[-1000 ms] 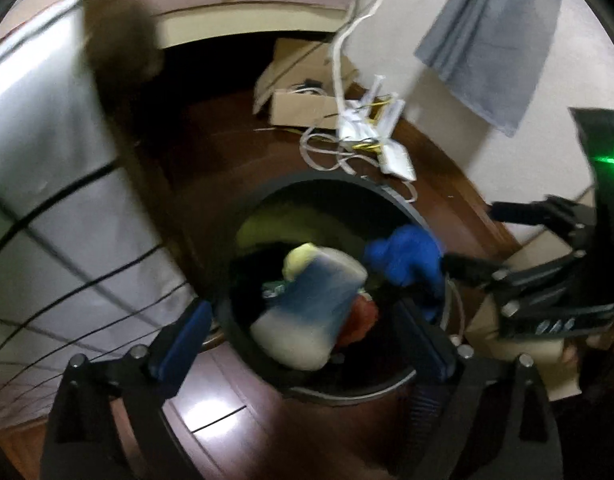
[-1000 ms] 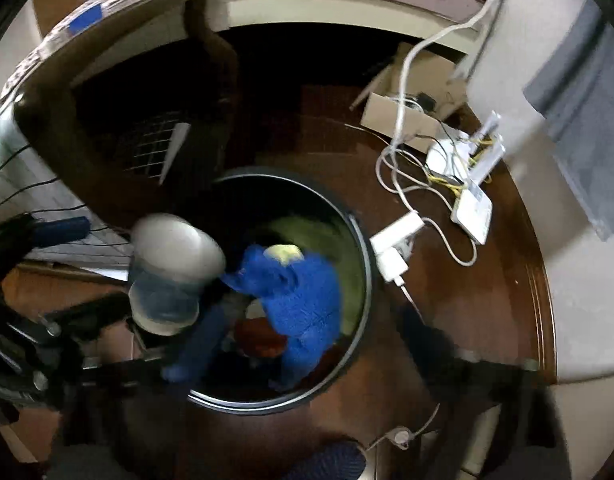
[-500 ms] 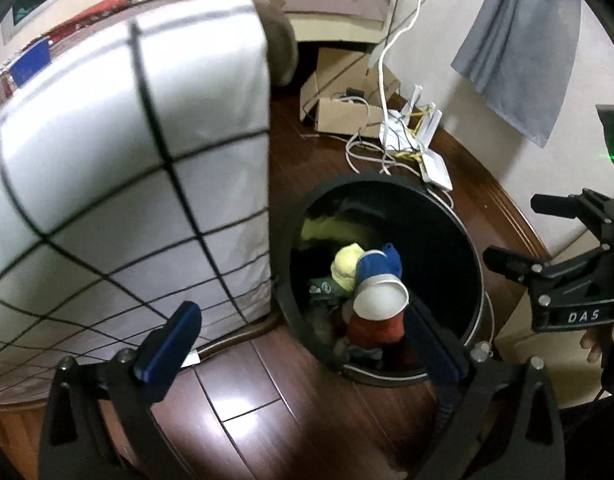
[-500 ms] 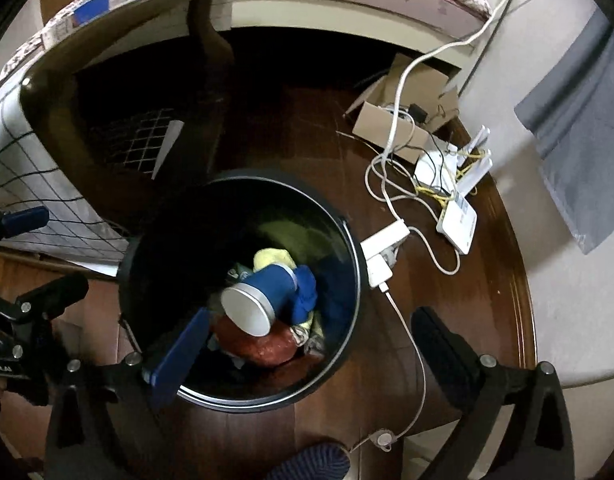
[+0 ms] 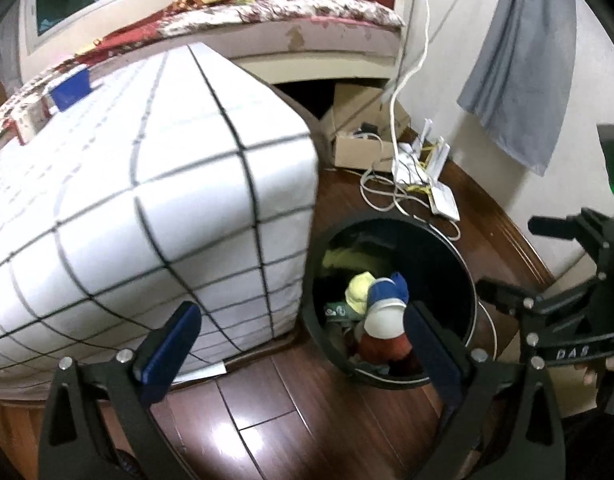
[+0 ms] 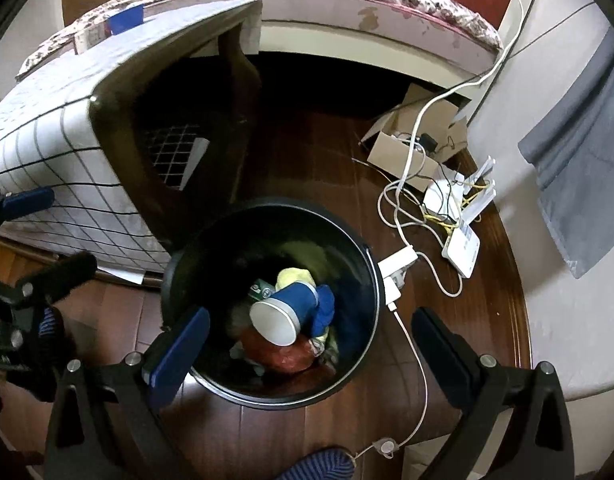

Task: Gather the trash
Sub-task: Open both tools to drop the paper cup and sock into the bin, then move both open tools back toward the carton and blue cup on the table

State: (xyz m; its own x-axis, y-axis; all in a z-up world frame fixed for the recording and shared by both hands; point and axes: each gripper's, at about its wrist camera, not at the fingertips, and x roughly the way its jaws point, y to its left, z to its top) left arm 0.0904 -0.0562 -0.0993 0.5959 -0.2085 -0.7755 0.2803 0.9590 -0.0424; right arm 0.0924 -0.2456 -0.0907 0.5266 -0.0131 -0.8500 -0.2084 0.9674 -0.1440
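A black round trash bin (image 6: 371,280) stands on the dark wood floor, also seen in the left wrist view (image 5: 473,300). Inside lie a blue paper cup (image 6: 285,312) on its side, a blue cloth (image 6: 327,308), a yellow crumpled piece (image 6: 293,276) and a red wrapper (image 6: 283,356). The cup also shows in the left wrist view (image 5: 383,312). My left gripper (image 5: 303,340) is open and empty, above the floor left of the bin. My right gripper (image 6: 311,344) is open and empty above the bin.
A table with a white checked cloth (image 5: 147,200) stands left of the bin. A cardboard box (image 6: 411,148), a router (image 6: 463,220), cables (image 6: 407,216) and a charger (image 6: 397,268) lie on the floor to the right. A bed (image 6: 347,4) is behind.
The blue cup and blue cloth left the grippers and now lie in the bin. Both grippers have lifted up and back, open and empty.
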